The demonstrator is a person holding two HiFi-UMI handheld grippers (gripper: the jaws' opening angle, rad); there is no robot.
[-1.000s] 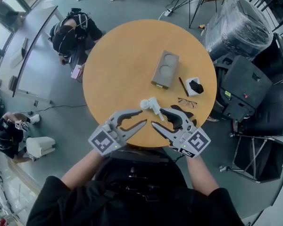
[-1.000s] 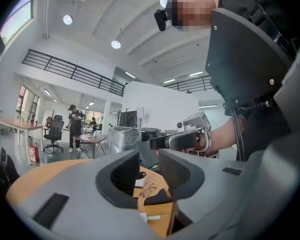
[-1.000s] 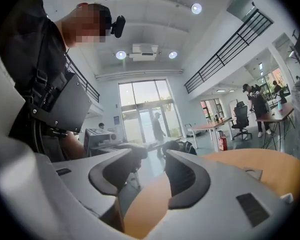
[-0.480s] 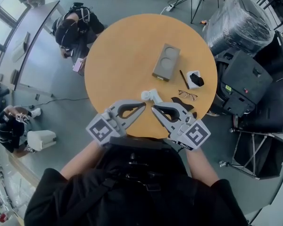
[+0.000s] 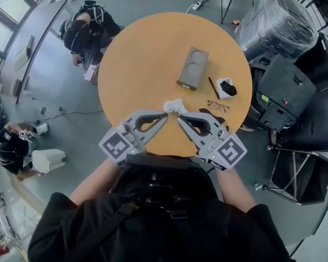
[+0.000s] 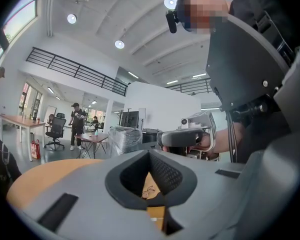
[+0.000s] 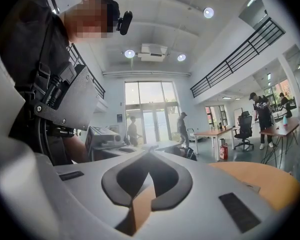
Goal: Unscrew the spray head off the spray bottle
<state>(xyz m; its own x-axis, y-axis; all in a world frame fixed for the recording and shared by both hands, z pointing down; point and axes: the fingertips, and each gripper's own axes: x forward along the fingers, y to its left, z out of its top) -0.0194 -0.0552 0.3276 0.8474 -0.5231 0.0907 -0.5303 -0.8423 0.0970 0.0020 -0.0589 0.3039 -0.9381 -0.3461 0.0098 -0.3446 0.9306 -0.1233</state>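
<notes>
Left claw [image 5: 165, 116] and right claw [image 5: 179, 118] are recorded pressed together and empty above the counter [image 5: 136, 64], the white spray bottle [image 5: 174, 106] being left ungripped just beyond them, so unscrewing is judged outstanding.

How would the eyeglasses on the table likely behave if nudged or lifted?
The eyeglasses look thin-framed, so probably light and easily bent. Lying flat on the smooth table, they would likely slide rather than roll.
</notes>
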